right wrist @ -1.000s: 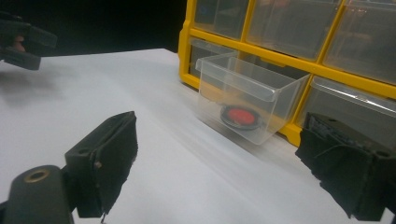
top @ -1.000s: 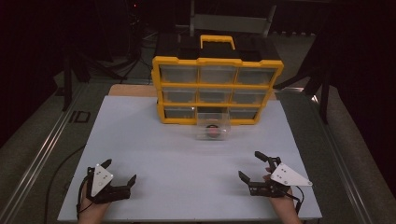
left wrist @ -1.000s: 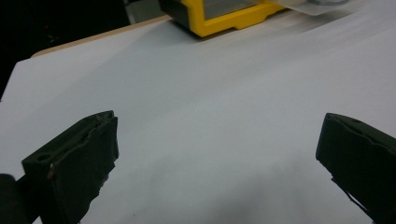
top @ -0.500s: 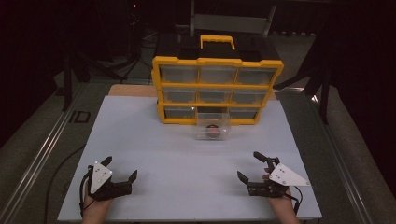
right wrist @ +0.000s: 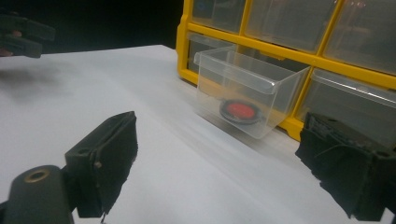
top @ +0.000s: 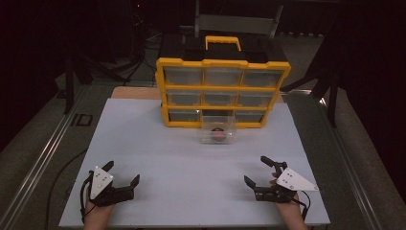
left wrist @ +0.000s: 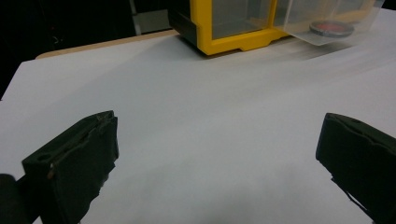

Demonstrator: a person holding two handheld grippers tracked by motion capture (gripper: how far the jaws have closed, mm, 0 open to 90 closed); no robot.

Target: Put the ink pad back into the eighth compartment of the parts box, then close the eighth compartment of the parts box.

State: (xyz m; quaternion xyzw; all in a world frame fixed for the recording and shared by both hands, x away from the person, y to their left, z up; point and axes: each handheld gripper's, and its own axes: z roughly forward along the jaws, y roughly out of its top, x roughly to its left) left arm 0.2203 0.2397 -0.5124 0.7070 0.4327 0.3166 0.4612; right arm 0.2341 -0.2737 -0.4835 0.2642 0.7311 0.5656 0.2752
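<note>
My left gripper (top: 123,173) sits low over the near left of the white table top (top: 191,163), jaws spread wide with nothing between them. My right gripper (top: 258,171) hovers at the near right, jaws likewise spread and empty. Well ahead of both, a clear plastic drawer (top: 218,129) stands pulled out from the bottom row of the yellow organizer cabinet (top: 222,91), and a round red-and-black disc (right wrist: 238,111) lies on the drawer's floor.
</note>
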